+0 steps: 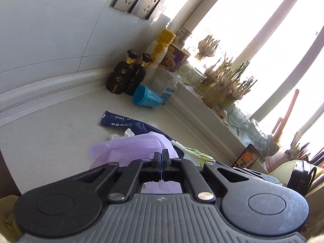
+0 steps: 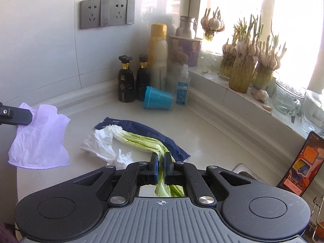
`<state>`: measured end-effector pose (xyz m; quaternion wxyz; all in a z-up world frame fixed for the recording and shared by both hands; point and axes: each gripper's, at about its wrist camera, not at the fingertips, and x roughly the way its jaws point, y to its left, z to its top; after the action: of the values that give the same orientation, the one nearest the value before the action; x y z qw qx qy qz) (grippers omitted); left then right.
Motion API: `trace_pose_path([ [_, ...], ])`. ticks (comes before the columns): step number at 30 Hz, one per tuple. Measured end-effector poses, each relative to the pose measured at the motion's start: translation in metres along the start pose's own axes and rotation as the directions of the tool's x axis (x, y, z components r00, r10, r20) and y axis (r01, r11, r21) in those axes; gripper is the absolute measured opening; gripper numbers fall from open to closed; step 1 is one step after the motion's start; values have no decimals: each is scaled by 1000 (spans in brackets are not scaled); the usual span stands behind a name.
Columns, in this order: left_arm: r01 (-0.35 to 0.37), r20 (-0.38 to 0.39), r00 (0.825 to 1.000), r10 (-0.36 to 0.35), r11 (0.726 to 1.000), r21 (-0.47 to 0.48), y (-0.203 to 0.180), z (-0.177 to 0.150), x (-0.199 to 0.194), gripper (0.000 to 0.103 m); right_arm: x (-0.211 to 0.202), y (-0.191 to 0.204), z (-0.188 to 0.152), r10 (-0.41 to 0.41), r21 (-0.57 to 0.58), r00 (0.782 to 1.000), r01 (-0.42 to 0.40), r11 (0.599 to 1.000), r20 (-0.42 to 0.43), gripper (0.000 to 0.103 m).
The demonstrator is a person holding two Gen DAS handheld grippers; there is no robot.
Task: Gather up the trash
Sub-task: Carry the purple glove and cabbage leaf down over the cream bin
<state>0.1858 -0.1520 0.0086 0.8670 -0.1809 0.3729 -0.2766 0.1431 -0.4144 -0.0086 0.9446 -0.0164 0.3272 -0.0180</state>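
Pickup stage: right gripper (image 2: 161, 160) clamps the cabbage leaf (image 2: 139, 140) lying across the blue wrapper (image 2: 154, 133) on the counter (image 2: 202, 125), left gripper (image 1: 161, 158) pinches the purple bag (image 1: 129, 147); next, presumably, leaf into bag.

Left gripper (image 1: 161, 158) points toward twelve o'clock, jaws pressed tight together on a thin purple bag (image 1: 129, 147). Right gripper (image 2: 161, 162) aims at twelve too, jaws nearly closed, pinching a limp green leaf (image 2: 141, 140). From the right wrist view the left fingertip (image 2: 18, 116) juts in at nine o'clock.
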Motion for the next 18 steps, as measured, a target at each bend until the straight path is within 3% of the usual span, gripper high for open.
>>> trace_pose_path([
  [7, -35, 42, 998, 36, 999, -22, 20, -2, -34, 0, -17, 31, 12, 31, -41, 999, -30, 999, 26, 3],
  [18, -145, 91, 984, 154, 985, -94, 64, -12, -88, 0, -27, 98, 28, 145, -127, 989, -139, 982, 39, 3],
])
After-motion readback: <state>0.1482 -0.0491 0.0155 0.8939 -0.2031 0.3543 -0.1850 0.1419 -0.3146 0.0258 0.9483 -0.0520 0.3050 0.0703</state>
